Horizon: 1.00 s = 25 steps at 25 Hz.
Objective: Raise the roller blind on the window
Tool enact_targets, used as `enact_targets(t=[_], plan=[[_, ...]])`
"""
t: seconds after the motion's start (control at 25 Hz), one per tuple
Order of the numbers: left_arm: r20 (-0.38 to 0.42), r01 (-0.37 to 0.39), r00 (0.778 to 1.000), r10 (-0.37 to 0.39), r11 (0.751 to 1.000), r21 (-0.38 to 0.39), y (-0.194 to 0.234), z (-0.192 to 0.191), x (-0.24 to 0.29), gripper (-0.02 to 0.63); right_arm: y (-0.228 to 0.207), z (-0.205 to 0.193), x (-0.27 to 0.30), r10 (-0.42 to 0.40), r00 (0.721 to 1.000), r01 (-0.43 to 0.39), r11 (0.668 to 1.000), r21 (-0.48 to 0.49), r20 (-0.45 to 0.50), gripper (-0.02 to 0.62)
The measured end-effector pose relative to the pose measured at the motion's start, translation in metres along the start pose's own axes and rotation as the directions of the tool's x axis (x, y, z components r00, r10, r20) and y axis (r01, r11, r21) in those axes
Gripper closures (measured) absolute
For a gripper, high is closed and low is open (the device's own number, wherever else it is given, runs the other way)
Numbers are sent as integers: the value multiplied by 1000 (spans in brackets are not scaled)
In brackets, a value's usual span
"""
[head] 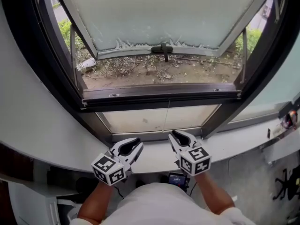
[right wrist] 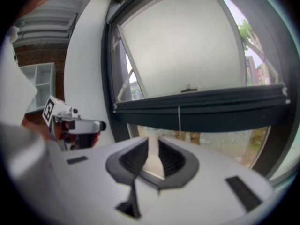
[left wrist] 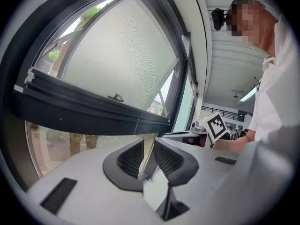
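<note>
**Spotter:** You're holding both grippers low over the white sill (head: 234, 142). The left gripper (head: 131, 144) and the right gripper (head: 177, 137) are sitting side by side, both pointing at the window, and neither is touching anything

**Coach:** Agreed. Your jaws are standing a little apart on both sides, released, with only the window showing through each gap, so you're gripping nothing

**Spotter:** What I'm taking for the roller blind (left wrist: 126, 55) is hanging ahead of you. Its dark bottom bar (head: 159, 97) is running across the window above the pale lower pane (head: 136, 118). A thin cord (head: 167, 117) is dangling from the middle of that bar and ending near your right gripper's tips

**Coach:** So I'm reading this as the reach, the step before any pull. The bar is sitting about halfway down the window, and the raising itself is not yet begun

**Spotter:** Next you're going to need that cord between one pair of pads. It's thin, so I'm expecting it to slide aside unless you're coming at it square, centring the gap on it before closing

**Coach:** Your right gripper is sitting nearer, so I'd be leading with that one. Which way the pull has to go I'm not able to tell from here — the mechanism isn't showing
</note>
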<state>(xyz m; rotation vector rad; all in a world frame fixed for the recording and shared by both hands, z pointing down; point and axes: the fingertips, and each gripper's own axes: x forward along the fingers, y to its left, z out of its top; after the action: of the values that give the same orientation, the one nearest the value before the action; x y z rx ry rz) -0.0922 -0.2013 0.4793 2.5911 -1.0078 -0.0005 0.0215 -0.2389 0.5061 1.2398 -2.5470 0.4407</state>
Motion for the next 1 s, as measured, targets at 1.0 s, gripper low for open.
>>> enact_targets(t=[1.0], plan=[[-134, -100, 973, 186, 871, 482, 58, 49, 80, 516, -73, 62, 45, -89, 995, 67, 916, -395, -38, 475]])
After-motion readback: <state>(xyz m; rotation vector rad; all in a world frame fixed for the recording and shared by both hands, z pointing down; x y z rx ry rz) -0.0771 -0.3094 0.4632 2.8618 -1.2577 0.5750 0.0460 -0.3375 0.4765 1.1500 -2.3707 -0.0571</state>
